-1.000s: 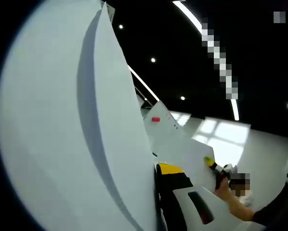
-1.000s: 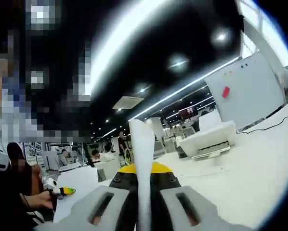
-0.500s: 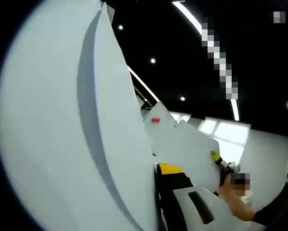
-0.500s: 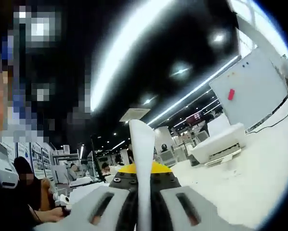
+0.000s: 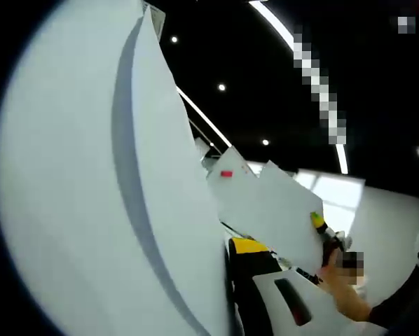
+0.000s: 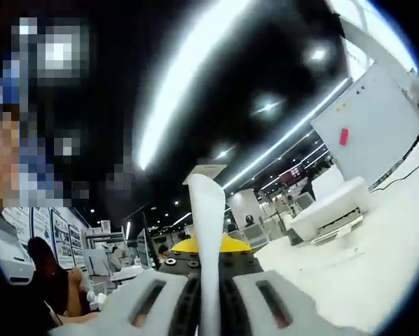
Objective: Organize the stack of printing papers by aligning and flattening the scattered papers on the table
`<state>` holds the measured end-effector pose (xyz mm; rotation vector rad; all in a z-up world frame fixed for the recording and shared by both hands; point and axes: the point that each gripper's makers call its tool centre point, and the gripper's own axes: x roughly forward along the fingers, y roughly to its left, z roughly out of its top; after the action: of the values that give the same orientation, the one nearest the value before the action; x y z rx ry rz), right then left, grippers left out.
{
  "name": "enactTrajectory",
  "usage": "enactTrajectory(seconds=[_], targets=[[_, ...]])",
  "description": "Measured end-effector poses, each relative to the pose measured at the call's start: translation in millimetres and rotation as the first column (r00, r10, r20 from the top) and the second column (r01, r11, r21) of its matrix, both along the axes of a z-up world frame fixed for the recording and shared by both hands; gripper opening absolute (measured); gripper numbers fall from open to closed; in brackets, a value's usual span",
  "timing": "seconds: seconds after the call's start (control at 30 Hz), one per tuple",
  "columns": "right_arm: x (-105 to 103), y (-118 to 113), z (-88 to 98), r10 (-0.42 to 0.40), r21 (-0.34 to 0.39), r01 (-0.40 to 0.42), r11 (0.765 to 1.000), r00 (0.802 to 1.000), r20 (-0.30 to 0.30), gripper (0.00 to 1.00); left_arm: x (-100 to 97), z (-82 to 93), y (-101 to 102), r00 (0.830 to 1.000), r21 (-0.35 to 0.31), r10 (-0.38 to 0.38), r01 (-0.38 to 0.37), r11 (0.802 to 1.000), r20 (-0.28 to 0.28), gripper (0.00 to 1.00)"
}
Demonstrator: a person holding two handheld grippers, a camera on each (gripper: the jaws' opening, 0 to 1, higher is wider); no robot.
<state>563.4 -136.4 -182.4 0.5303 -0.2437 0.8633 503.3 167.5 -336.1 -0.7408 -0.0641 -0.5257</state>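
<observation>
left view, papers: big white papers (image 5: 104,182) fill the frame's left, held up off the table, edge running down to the left gripper (image 5: 262,297)
left view, left gripper: jaws closed on the papers' edge, one white jaw and yellow base showing beside the sheet
left view, right gripper: right gripper (image 5: 327,238) beyond the papers, at the lower corner of a second sheet (image 5: 265,206); its grip can't be made out from here
left view, change: second sheet has swung up and wider against the whiteboard (image 5: 227,171) since a second ago
right view, right gripper: right gripper (image 6: 208,294) jaws clamped on a thin sheet edge (image 6: 208,238) standing up between them
right view, landmark: printer (image 6: 332,210) on the table (image 6: 378,266), right of the sheet
right view, change: camera tilted up, printer slid right and lower
task meaning: papers lifted by both grippers, likely squaring the edges; not yet flat on table
</observation>
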Motion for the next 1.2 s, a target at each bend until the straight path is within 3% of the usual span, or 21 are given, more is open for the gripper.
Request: enactTrajectory(seconds=[0.77, 1.2], targets=[[-17, 25, 30.5, 0.07, 0.082, -0.074, 0.994, 0.996, 0.047, 0.0, -0.9, -0.2, -1, 1.0, 0.0, -0.011, 0.011, 1.0, -0.003, 0.09], [-25, 61, 27.1, 0.148, 0.114, -0.152, 0.982, 0.988, 0.04, 0.0, -1.3, -0.2, 1, 1.0, 0.0, -0.005, 0.005, 1.0, -0.001, 0.09]])
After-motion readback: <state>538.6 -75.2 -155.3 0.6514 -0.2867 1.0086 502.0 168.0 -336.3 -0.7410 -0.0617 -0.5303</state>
